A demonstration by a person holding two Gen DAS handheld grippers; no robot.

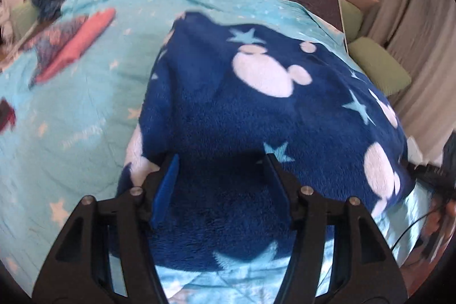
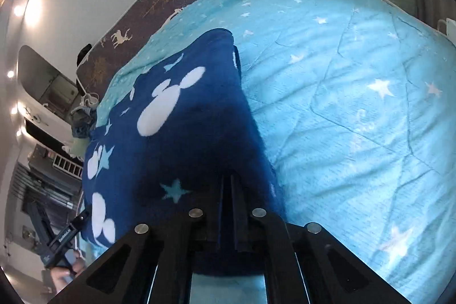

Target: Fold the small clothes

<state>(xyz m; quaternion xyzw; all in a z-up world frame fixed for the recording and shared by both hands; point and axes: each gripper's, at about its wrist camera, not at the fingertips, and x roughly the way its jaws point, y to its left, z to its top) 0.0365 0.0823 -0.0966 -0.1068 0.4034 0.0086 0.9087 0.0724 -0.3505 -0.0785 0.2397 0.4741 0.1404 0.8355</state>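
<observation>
Left wrist view: the navy fleece garment (image 1: 256,104) is shown partly folded on the bed (image 1: 85,118), left claw (image 1: 222,161) spread empty, right claw (image 2: 232,181) closed, grip undeterminable.

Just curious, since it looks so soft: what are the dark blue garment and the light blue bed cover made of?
The dark blue garment looks like plush fleece: a fuzzy, matte pile with white shapes and pale stars. The light blue bed cover seems a thin quilted fabric, perhaps cotton or polyester: stitched lines, creases, a smoother surface with white stars.
</observation>
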